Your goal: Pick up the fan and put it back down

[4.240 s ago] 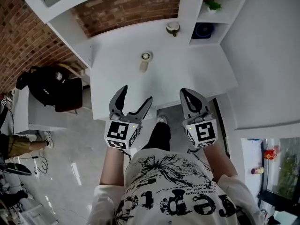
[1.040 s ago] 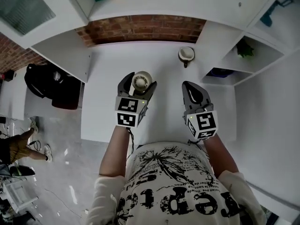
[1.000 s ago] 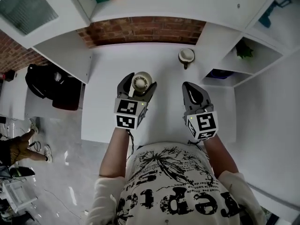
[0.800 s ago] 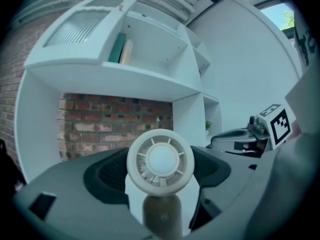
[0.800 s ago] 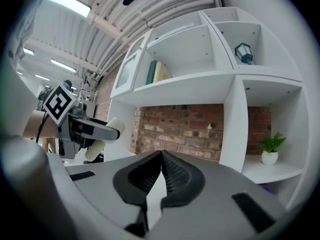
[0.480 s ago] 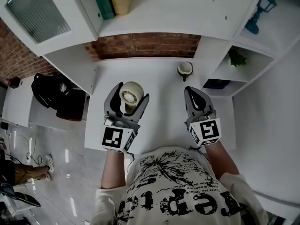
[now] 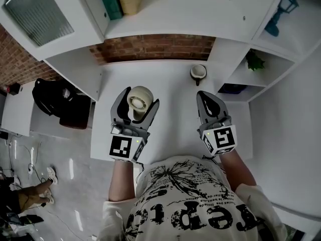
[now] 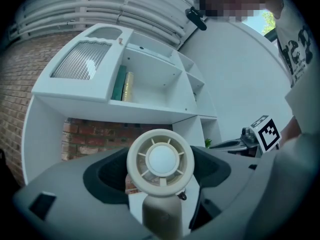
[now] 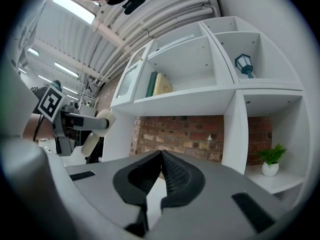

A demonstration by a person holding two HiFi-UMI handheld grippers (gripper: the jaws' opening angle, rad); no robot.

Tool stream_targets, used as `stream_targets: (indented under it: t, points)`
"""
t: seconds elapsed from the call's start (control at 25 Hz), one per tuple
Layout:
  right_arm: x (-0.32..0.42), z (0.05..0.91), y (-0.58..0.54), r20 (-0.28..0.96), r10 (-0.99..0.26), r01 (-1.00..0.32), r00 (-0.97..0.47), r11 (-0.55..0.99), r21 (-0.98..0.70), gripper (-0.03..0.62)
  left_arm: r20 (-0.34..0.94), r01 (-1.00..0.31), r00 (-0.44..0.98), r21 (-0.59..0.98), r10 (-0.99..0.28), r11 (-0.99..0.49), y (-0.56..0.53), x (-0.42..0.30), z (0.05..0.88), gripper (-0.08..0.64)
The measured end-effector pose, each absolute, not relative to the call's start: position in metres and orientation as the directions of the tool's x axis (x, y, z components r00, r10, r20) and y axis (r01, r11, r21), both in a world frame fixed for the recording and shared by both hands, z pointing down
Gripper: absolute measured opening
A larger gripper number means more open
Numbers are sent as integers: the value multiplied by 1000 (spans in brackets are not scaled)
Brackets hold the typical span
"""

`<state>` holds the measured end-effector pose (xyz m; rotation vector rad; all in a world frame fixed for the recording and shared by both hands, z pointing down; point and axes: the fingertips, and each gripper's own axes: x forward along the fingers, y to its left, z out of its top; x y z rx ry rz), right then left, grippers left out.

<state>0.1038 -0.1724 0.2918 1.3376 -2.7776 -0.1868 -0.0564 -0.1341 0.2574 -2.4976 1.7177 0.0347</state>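
Off the left edge of the white desk top (image 7: pixel 175 84) sat a black bag (image 7: pixel 55 97), well out of play. Over the left half of the desk, the left gripper (image 7: pixel 138 100) was clamped on the small cream handheld fan with the round grille head (image 8: pixel 160 161). Its jaws pinched the handle from either side, and the head stood proud above them. The fan's long axis ran straight down into the grip, nearly upright, with the grille facing back at the gripper. By the look of it the fan hung clear of the desk, so the lift seemed done and the set-down lay directly below.

That patch of desk under the fan looked bare. The nearest neighbour was a pale round mug (image 7: pixel 198 73) at the back of the desk by the brick wall, well apart from the fan and to its right.

Over the right half of the desk, the right gripper (image 7: pixel 206 98) hovered with its jaws pressed together on nothing, taking no part. Beyond the desk's right end, a small green potted plant (image 7: pixel 255 61) sat in a shelf cubby, clear of everything.
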Motion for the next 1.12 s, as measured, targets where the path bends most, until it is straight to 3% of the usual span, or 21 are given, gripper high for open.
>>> stream_targets:
  t: [0.48,0.76,1.12]
  points:
    - [95,348,-183,132,-790,-786,-598,611,97,14,186,-937,338,-25,-923,-348,-181,-68,378,380]
    - [93,387,-188,213,-780,-787,-588,613,69,14,421,-934,347,72,-838,-350,-197,-73,484,380]
    - [86,421,-197,246,-782,-800,-573,599,41,15,613,-945,312,125,-726,-301,-207,-69,582,380]
